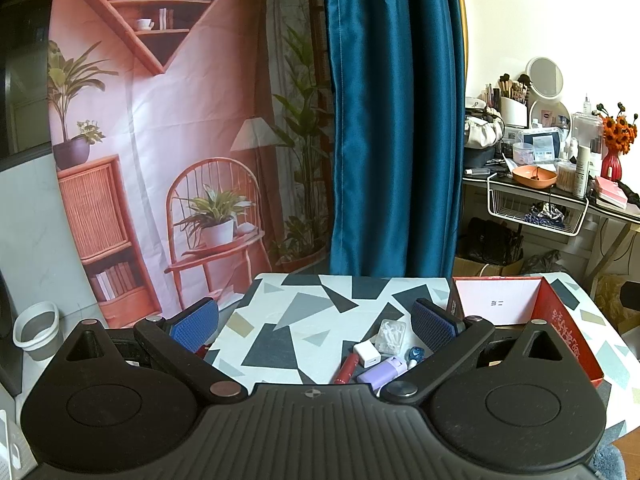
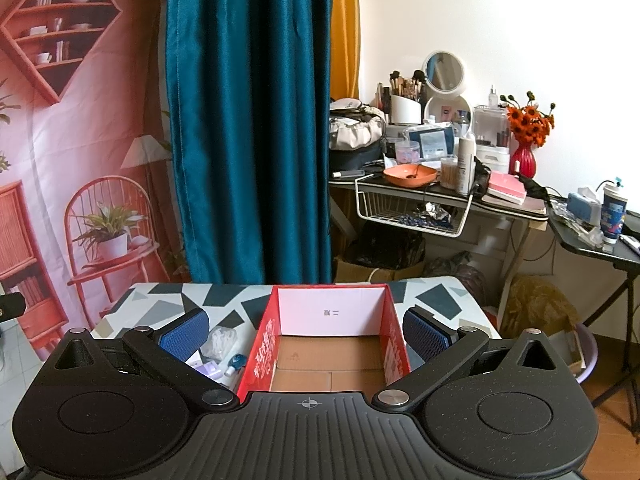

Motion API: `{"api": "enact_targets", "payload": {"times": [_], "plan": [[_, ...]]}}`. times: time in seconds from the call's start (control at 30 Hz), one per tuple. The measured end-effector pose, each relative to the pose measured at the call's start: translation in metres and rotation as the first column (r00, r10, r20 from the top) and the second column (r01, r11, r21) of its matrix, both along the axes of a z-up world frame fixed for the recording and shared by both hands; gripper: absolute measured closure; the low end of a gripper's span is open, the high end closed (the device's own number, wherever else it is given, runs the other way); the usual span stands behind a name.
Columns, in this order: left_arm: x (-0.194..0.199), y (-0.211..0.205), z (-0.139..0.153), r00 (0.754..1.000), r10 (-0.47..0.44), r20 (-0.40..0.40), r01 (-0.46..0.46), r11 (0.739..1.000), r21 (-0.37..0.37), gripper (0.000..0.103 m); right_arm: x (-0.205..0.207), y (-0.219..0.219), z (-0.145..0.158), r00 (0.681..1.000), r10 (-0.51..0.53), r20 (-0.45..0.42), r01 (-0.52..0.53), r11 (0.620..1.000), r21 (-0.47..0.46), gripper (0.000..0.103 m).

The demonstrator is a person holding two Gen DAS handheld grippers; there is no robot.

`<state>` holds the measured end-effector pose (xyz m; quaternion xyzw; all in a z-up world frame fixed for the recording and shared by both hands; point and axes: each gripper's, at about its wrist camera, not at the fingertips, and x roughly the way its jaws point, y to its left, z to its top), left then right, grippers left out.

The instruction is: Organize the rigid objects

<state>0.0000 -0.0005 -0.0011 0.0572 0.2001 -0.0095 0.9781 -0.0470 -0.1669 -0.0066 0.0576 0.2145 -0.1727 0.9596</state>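
Note:
A small pile lies on the patterned table (image 1: 304, 312): a clear plastic box (image 1: 391, 335), a white charger cube (image 1: 367, 354), a red tube (image 1: 346, 369), a lilac case (image 1: 382, 371) and a small blue piece (image 1: 416, 354). My left gripper (image 1: 316, 326) is open and empty above the table, left of the pile. A red cardboard box (image 2: 264, 344), open-topped and empty, stands to the pile's right. My right gripper (image 2: 306, 330) is open and empty, its fingers straddling the box. The pile shows at its left in the right wrist view (image 2: 222, 354).
A blue curtain (image 1: 392, 120) and a printed backdrop (image 1: 168, 140) hang behind the table. A cluttered dressing table (image 2: 440, 184) with a wire basket (image 2: 412, 212) stands at the back right. A white bin (image 1: 38, 330) sits on the floor at left.

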Motion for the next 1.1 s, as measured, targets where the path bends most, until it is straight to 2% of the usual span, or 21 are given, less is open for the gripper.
{"api": "enact_targets", "payload": {"times": [0.33,0.6,0.73,0.87,1.1], "plan": [[0.001,0.001,0.0,1.0,0.006,-0.012,-0.006,1.0,-0.009,0.0,0.0,-0.003,-0.002,1.0,-0.001,0.003,0.001,0.999,0.035,0.0],[0.009,0.002,-0.004,1.0,0.021,0.002,-0.021,1.0,-0.009,0.0,0.001,-0.016,-0.008,0.998,0.034,0.053,-0.041,0.992,0.12,0.0],[0.025,0.0,-0.012,1.0,0.029,-0.004,-0.029,1.0,0.006,0.0,0.005,-0.028,-0.015,0.997,0.015,0.077,-0.023,0.995,0.099,0.0],[0.051,-0.002,-0.028,0.998,0.044,-0.035,-0.043,0.999,0.026,0.0,0.018,-0.047,-0.029,0.994,0.04,0.105,-0.045,0.998,0.049,0.0],[0.106,-0.006,-0.066,0.991,0.113,-0.072,-0.105,0.989,0.103,0.0,0.063,-0.105,-0.081,1.0,-0.016,0.014,0.014,0.993,0.118,0.0]]}}
